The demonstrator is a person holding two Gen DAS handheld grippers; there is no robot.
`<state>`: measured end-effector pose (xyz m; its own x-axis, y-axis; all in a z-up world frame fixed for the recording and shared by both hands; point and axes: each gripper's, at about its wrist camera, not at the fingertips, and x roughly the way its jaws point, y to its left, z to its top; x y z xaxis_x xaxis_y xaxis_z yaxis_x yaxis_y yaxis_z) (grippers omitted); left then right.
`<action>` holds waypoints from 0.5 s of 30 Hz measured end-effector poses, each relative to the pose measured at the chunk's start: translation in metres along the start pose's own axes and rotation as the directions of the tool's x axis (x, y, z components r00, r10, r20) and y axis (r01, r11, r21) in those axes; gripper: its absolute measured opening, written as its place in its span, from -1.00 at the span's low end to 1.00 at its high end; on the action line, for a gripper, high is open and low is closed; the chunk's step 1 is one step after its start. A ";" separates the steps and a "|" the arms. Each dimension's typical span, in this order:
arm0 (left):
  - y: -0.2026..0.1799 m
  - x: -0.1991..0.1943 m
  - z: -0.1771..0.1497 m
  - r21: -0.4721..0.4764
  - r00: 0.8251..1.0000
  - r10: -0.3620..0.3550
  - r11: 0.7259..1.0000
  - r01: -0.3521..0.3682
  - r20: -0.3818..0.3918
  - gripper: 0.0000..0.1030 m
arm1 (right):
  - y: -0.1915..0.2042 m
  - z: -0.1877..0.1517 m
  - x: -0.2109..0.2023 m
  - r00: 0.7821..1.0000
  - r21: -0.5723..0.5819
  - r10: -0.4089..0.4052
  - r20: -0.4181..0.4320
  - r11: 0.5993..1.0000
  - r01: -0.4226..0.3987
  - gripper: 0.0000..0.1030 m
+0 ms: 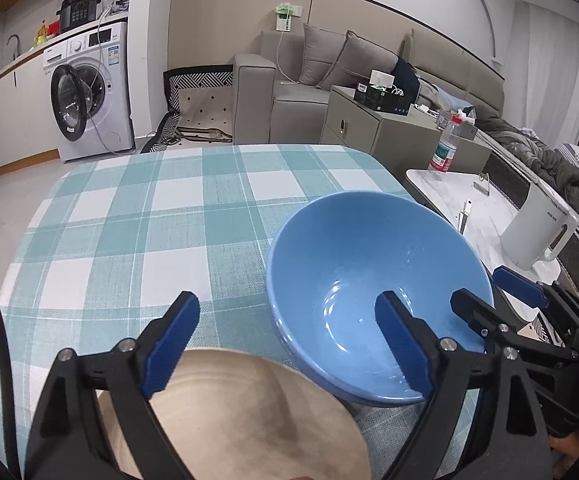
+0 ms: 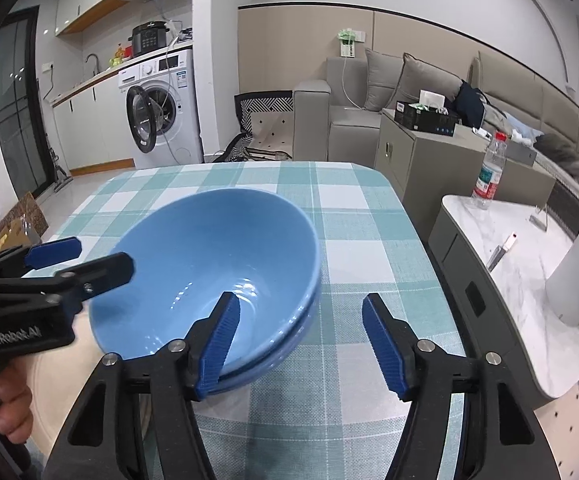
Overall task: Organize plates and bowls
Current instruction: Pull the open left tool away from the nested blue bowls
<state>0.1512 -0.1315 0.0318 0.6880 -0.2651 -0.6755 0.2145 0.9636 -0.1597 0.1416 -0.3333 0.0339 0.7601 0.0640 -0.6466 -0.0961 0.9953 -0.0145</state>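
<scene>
A shiny blue round bowl point(image 2: 209, 272) sits on the surface with the green and white checked cloth point(image 1: 129, 216). In the right wrist view a second blue rim shows just under it, so it looks like two bowls stacked, one inside the other. My guess is they were put together to save room. The bowl leans a little. Its near edge seems to rest on the flat tan round plate point(image 1: 249, 412) beside it.

The left gripper point(image 1: 285, 344) has its jaws wide open. One finger hangs over the plate and the other over the inside of the bowl. It holds nothing.

The right gripper point(image 2: 301, 344) has its jaws partly open. One finger is inside the bowl and the other is outside, over the cloth. The bowl's wall is between them, but the pads do not press on it. It looks like both hands have let go.

White letters on the left gripper's black body say "GenRobot.AI". The clear bottle point(image 2: 489, 172) has a red label, too small to read.
</scene>
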 end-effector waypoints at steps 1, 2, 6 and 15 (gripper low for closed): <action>0.001 0.000 0.000 -0.004 1.000 0.001 1.000 -0.001 -0.002 0.93 | -0.003 0.000 0.001 1.000 0.013 0.010 -0.001 1.000 -0.010 0.47; 0.002 0.000 0.000 -0.007 1.000 0.001 1.000 -0.001 0.002 0.96 | -0.006 -0.001 0.000 1.000 0.027 0.024 0.001 0.999 -0.024 0.61; 0.004 0.001 0.000 -0.009 1.000 0.006 1.000 -0.006 0.001 0.96 | -0.012 -0.001 -0.001 0.998 0.043 0.058 0.005 0.997 -0.059 0.81; 0.000 0.004 -0.001 0.011 1.000 0.000 1.000 0.000 -0.010 1.00 | -0.019 0.001 -0.004 0.996 0.058 0.092 0.016 0.994 -0.093 0.97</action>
<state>0.1539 -0.1323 0.0285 0.6811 -0.2650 -0.6826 0.2220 0.9631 -0.1524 0.1410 -0.3521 0.0372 0.7582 0.1568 -0.6329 -0.1287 0.9876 0.0904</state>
